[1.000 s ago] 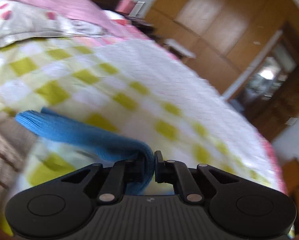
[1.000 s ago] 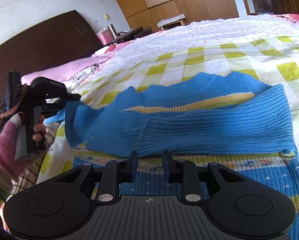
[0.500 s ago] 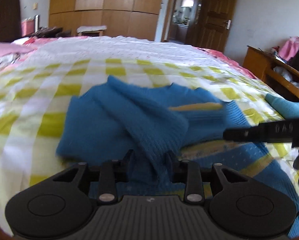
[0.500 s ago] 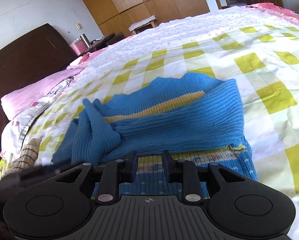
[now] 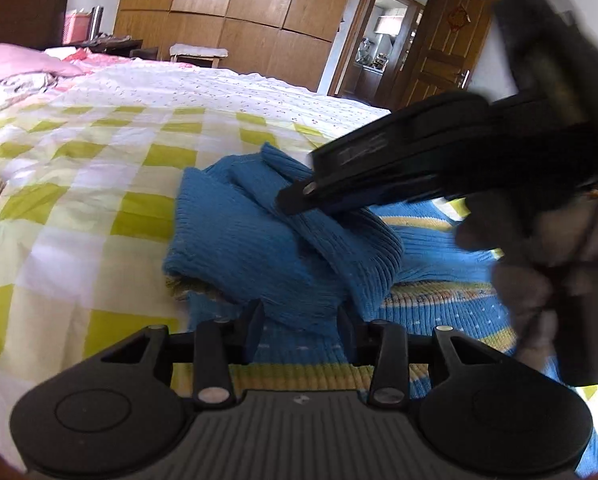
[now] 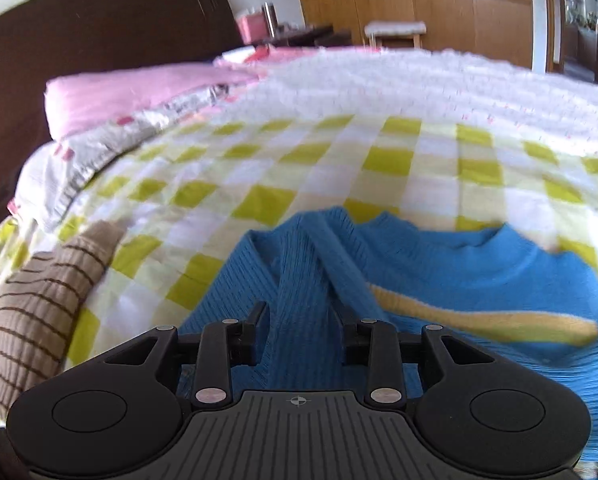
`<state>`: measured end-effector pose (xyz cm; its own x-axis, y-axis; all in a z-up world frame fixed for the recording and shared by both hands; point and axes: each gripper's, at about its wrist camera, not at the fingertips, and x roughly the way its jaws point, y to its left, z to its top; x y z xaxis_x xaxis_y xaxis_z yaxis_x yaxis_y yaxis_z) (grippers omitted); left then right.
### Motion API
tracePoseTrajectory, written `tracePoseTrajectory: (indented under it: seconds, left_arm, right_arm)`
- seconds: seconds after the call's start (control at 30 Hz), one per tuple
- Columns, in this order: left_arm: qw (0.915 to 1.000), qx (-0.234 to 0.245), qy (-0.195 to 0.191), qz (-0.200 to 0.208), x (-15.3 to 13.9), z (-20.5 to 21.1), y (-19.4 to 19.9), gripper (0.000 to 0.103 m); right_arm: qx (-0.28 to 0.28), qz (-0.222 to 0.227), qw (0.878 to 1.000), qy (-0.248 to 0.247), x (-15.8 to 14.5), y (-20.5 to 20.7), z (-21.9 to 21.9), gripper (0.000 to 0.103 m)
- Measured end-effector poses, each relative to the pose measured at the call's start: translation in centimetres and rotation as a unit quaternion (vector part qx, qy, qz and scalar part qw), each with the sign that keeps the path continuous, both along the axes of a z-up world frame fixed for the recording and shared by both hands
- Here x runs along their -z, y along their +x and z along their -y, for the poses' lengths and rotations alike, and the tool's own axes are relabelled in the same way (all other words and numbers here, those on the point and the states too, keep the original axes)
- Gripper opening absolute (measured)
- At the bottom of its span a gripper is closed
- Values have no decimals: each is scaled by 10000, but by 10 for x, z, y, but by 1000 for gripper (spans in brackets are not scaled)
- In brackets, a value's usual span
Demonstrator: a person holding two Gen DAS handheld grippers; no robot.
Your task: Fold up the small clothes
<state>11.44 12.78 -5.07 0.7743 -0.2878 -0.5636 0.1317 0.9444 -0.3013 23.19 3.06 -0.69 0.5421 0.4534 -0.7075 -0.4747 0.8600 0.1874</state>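
Sweater: we see the blue sweater (image 5: 283, 248) lying on the checked bed cover (image 5: 79, 208), lower centre of both views, one sleeve (image 5: 339, 240) folded loosely across the body.
Left tool: the left tool (image 5: 299, 320) has just been opening; its jaws stand apart with the sleeve's cuff lying between them, not pinched.
Right tool: the right tool (image 6: 299, 322) has also been opening; its jaws are apart over the ribbed sleeve (image 6: 299, 280), and in the left view it reaches in from the right edge.
Risk, sleeve: we judge the bunched sleeve may slide off or unroll, since nothing pins it.
Risk, snag: an open finger may catch the knit and drag the fold askew.
Risk, collision: both tools work close together, so we may knock them.
Nearby: a brown striped garment (image 6: 31, 312) sits at lower left, apart.
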Motion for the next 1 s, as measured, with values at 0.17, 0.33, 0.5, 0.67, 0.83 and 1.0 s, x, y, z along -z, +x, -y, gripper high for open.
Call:
tracePoseTrajectory:
  seconds: [0.17,0.33,0.5,0.67,0.83,1.0]
  left_arm:
    - [9999,17,-102,33,-2,-6,-2,45]
    - [9999,73,-150,42,-3,-6,-4,46]
    - [9995,132,-221,159,-7,-7,-8,46]
    - [9983,182,-412,380,-11,-12,-14,46]
    - [9983,115,-448,354,-8,-15,-14,50]
    - [9980,87,-570,255,-5,-13,-15,50]
  right_arm:
    - [268,11,9980,-578,14,17,-16,41]
    - [324,-123,9976,-592,13,29,-16,27]
    - [373,-154,9985,-369,-4,32,-15,9]
    - [266,142,9969,729,-63,35,-14,5]
    - [137,733,9794,1875,-126,22,6,5]
    - [-69,576,9960,673,-98,11,-4,15]
